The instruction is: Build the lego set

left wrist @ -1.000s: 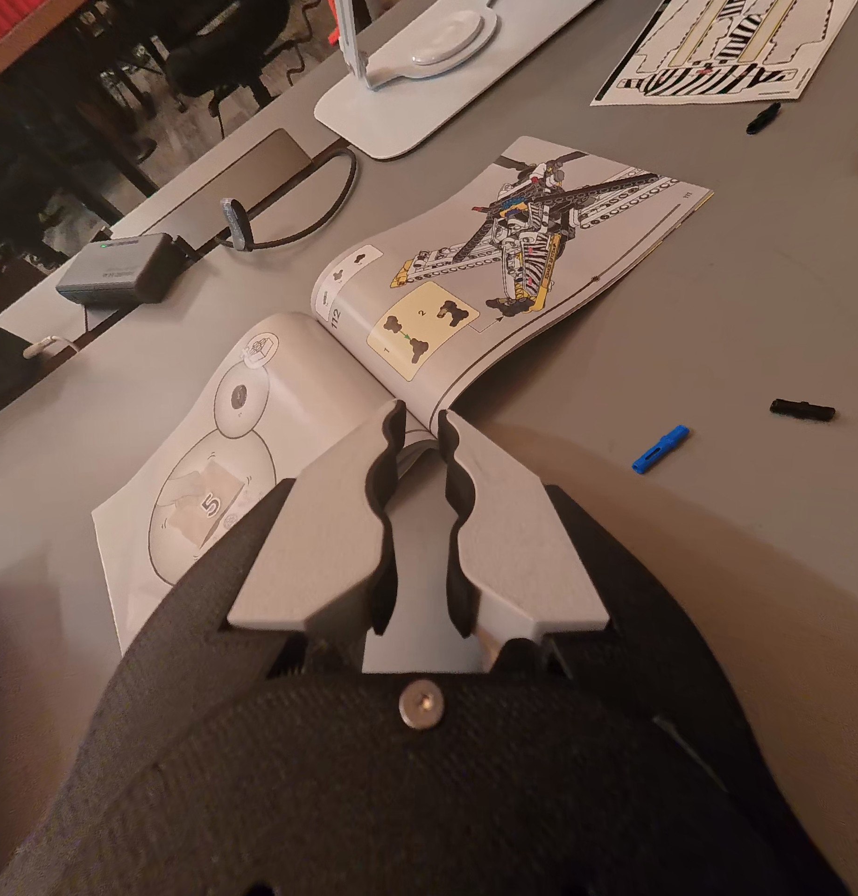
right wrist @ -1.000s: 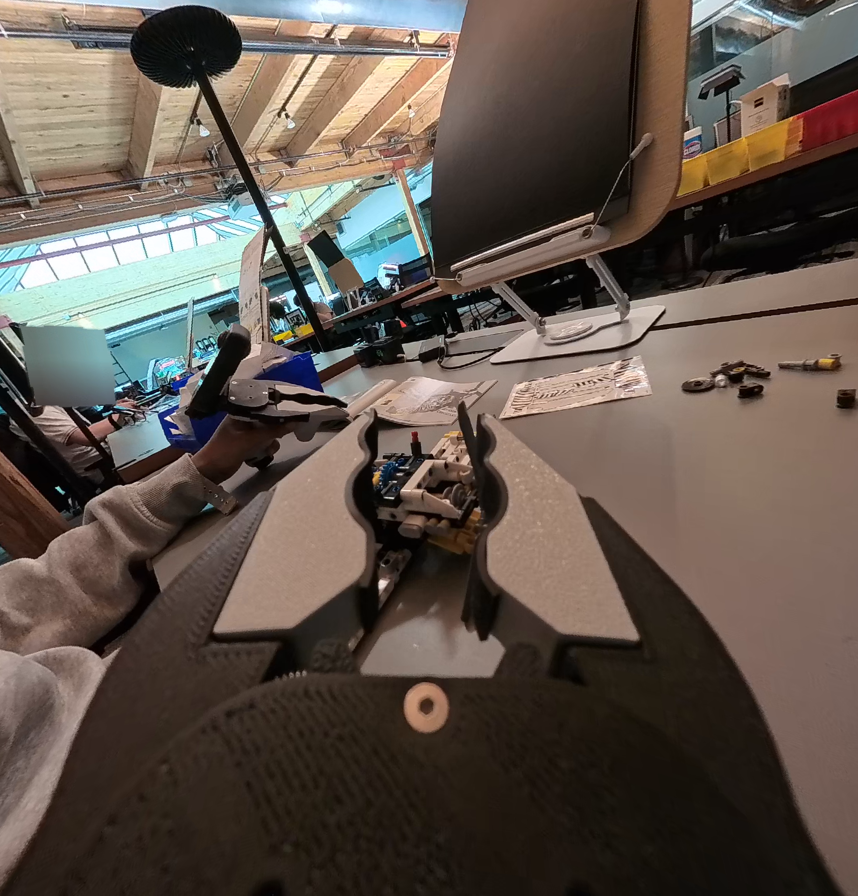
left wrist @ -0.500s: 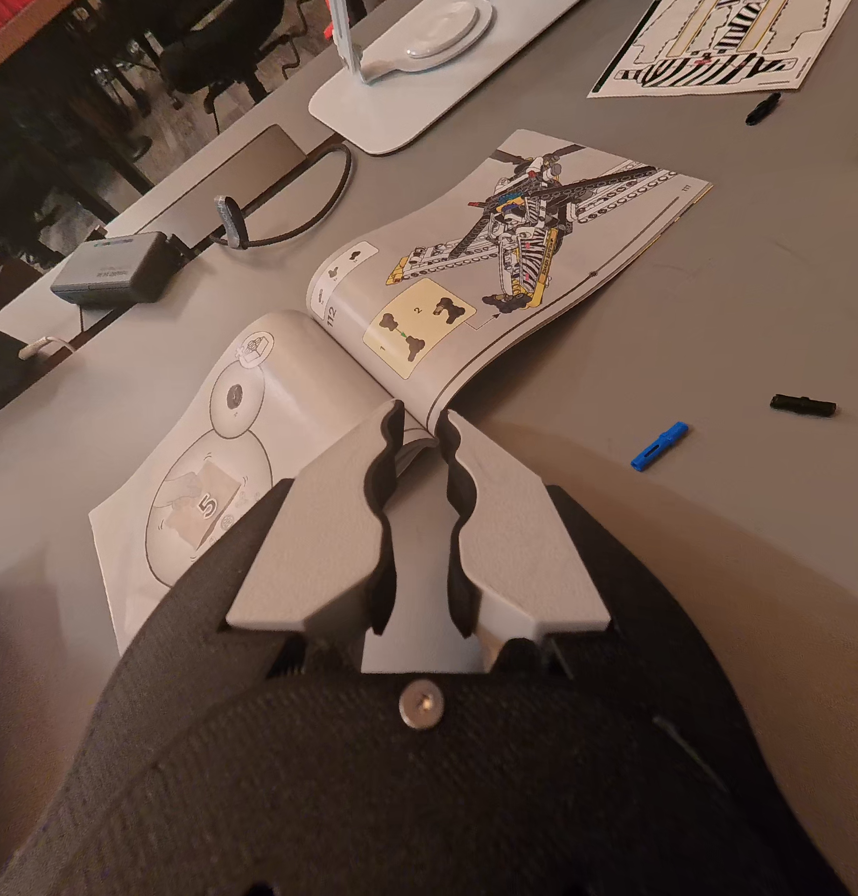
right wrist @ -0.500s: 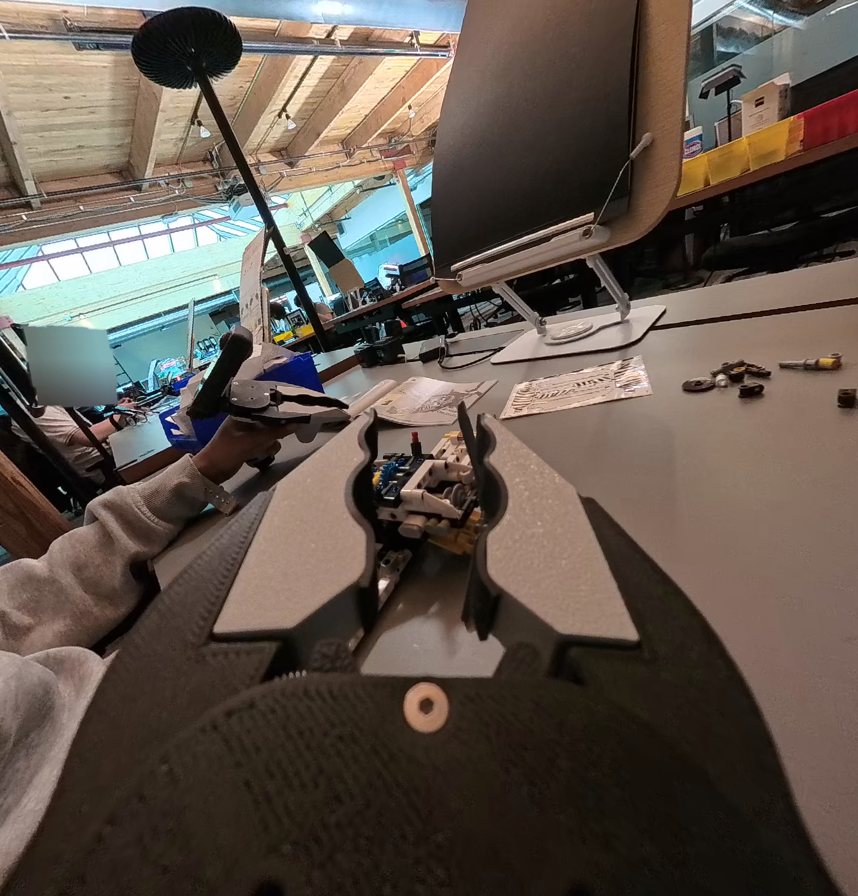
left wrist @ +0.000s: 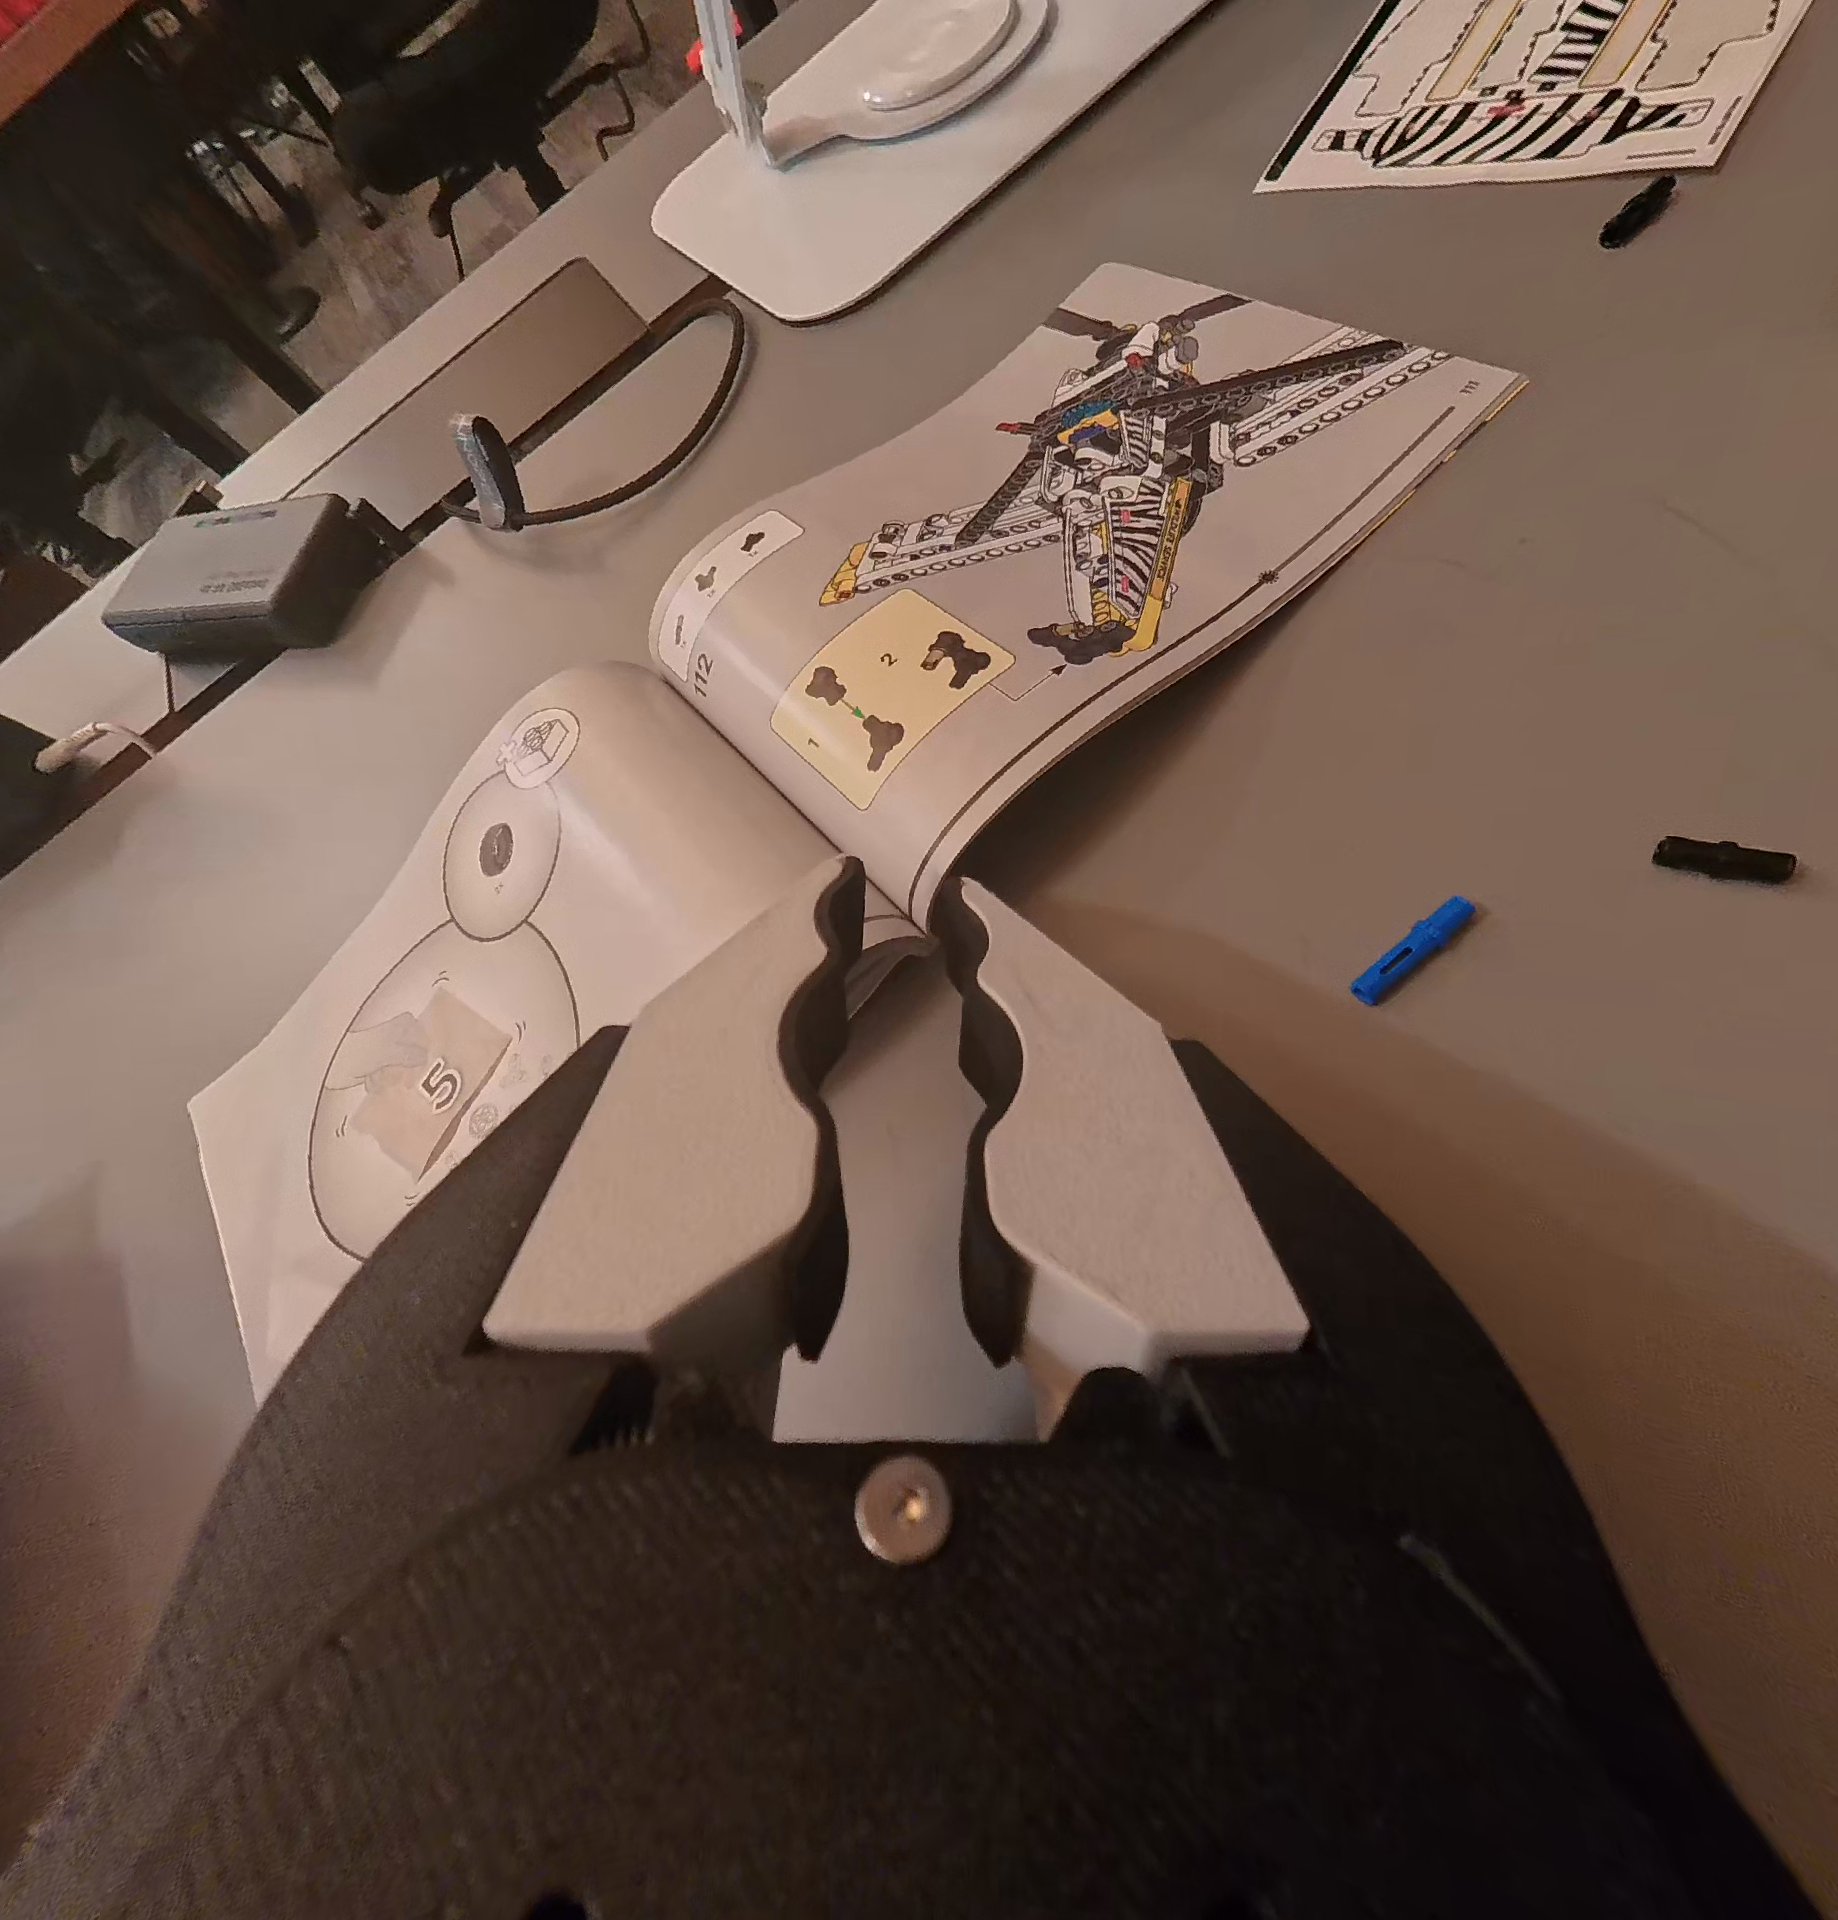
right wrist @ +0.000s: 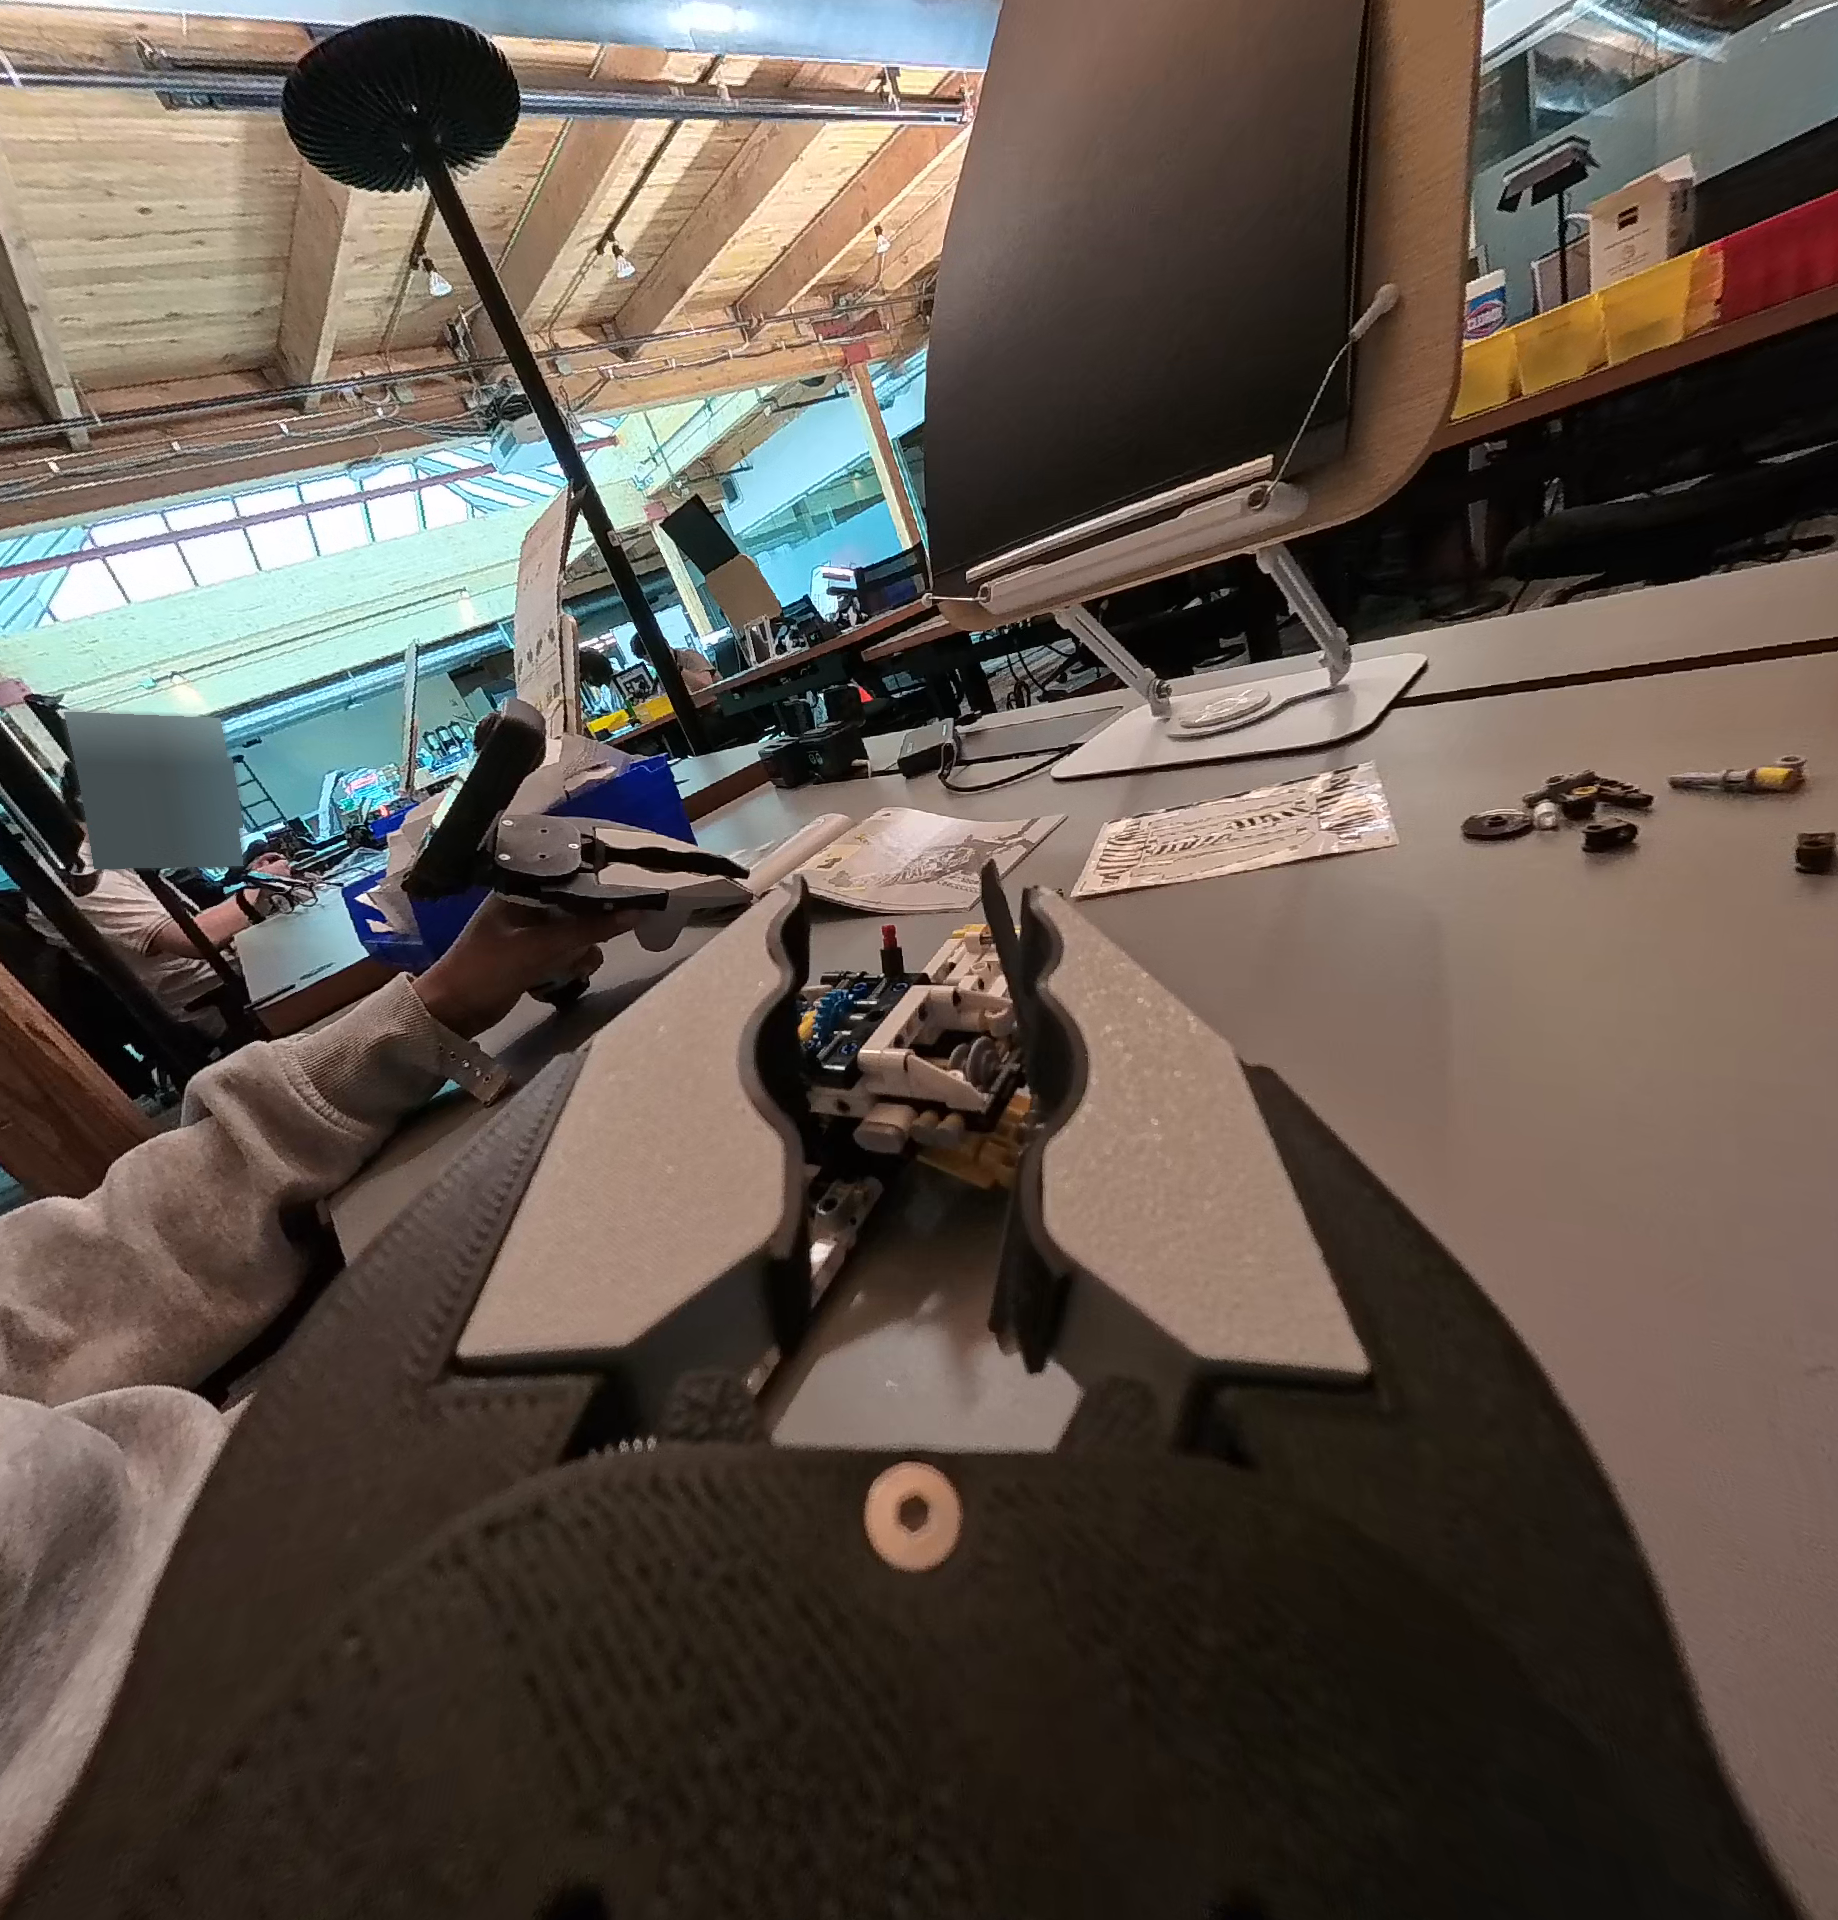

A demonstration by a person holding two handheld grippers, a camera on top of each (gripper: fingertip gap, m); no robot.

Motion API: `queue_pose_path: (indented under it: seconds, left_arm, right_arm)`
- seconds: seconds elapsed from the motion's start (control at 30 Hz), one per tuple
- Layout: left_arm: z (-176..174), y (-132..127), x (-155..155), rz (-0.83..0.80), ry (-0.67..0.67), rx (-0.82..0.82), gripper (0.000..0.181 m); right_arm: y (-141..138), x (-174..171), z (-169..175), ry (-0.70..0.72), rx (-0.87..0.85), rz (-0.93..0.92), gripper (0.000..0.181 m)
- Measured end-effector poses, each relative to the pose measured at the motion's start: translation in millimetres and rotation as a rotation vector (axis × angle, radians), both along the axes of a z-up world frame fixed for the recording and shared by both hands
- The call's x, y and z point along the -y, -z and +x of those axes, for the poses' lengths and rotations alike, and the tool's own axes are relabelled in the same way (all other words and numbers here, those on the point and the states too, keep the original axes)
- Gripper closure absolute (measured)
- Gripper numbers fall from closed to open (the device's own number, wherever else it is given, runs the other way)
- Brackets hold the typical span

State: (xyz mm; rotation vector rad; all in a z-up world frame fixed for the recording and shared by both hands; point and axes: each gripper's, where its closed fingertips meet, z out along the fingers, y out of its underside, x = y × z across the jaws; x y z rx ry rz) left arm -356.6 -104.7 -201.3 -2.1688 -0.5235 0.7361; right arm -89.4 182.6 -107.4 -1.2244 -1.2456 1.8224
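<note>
Claws paused over the booklet and the half-built model

The left claw (left wrist: 899, 904) hovered with a narrow gap, gripping nothing, its tips just over the open instruction booklet (left wrist: 894, 644) on the counter (left wrist: 1517, 675). The right claw (right wrist: 899, 914) pinched the part-built lego model (right wrist: 915, 1049) just above the counter. A loose or twisted pinch could probably pop pieces off; the blue pin (left wrist: 1411, 949) and black pin (left wrist: 1723, 860) nearby might get knocked away.
</note>
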Motion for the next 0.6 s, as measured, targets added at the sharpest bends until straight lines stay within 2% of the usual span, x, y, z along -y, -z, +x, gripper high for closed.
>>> queue_pose_path:
  seconds: [0.47, 0.6]
  left_arm:
    - [-0.3, -1.2, 0.8, 0.0, -0.001, -0.006, 0.168]
    - [8.7, -21.9, -5.8, 0.081, 0.024, -0.051, 0.167]
  right_arm:
    - [-0.3, 0.3, 1.0, 0.0, -0.001, 0.002, 0.143]
    - [-5.5, 6.2, 7.1, -0.005, -0.048, 0.051, 0.145]
